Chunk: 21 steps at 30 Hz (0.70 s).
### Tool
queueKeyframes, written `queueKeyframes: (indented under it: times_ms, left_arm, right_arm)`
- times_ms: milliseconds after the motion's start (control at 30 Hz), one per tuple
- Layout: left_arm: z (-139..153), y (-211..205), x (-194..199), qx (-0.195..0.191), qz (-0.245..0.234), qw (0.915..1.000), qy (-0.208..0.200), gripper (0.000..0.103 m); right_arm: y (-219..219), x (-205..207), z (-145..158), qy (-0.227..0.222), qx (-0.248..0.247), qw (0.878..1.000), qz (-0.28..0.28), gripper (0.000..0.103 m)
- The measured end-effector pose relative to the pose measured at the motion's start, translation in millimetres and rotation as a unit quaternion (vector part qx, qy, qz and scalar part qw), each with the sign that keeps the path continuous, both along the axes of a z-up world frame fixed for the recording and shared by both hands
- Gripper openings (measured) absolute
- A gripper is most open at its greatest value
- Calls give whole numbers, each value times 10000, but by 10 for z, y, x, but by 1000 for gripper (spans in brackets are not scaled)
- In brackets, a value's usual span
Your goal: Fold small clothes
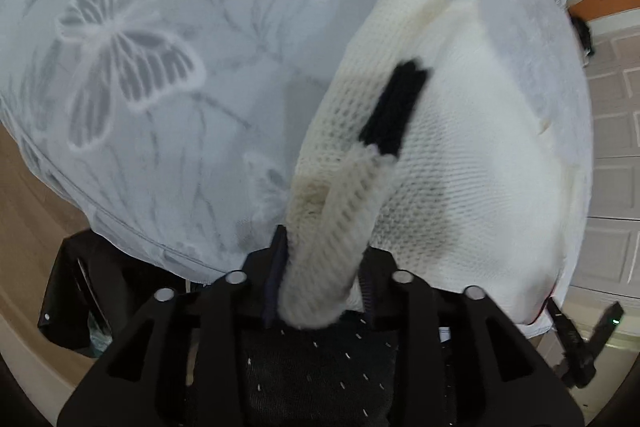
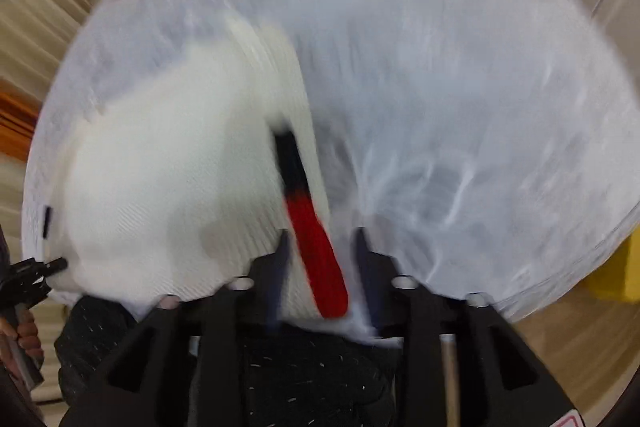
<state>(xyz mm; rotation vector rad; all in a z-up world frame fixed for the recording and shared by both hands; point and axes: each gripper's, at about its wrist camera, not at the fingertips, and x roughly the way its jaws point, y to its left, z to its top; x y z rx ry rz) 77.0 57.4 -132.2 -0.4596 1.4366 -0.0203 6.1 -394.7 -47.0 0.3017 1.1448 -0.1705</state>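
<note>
Still mid-fold | left gripper (image 1: 318,267) clamped on cream knit sweater (image 1: 440,163) sleeve, body lying on butterfly bedsheet (image 1: 160,67) | right gripper (image 2: 320,267) straddled red-black trim (image 2: 320,259), grip unclear to me | risk: blur suggested fast motion, sleeve could slip or drag body askew

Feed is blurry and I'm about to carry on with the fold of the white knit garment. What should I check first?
1. Left gripper has cloth: ok, the knit garment passes between its fingers.
2. Right gripper has cloth: ok, the red and black trim sits between its fingers.
3. Grip firmness: cannot tell, motion blur.
4. Garment on the butterfly bedspread: ok.
5. Body flat: cannot tell.
</note>
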Motion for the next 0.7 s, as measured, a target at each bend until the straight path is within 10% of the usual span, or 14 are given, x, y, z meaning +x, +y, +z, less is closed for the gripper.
queueKeyframes:
  times_ms: [100,233,400,467,700]
  left_arm:
    - [361,68,-10,188,-52,9983,-549,50]
    - [587,-35,182,166,-163,9940,-1068,52]
    - [139,-453,498,982,-695,9905,-670,52]
    - [20,-447,514,1201,-728,9890,-474,52]
    - [242,136,466,138,280,9966,-761,73]
  right_arm:
    - [263,238,180,-168,187,9976,641,51]
    - [880,680,-39,115,905,9832,1580,3]
    - [1336,1179,-731,1053,72,9737,2017,2]
    - [1213,1298,-613,892,499,9809,1655,0]
    - [1346,1524,-339,491,1002,9783,1745,3]
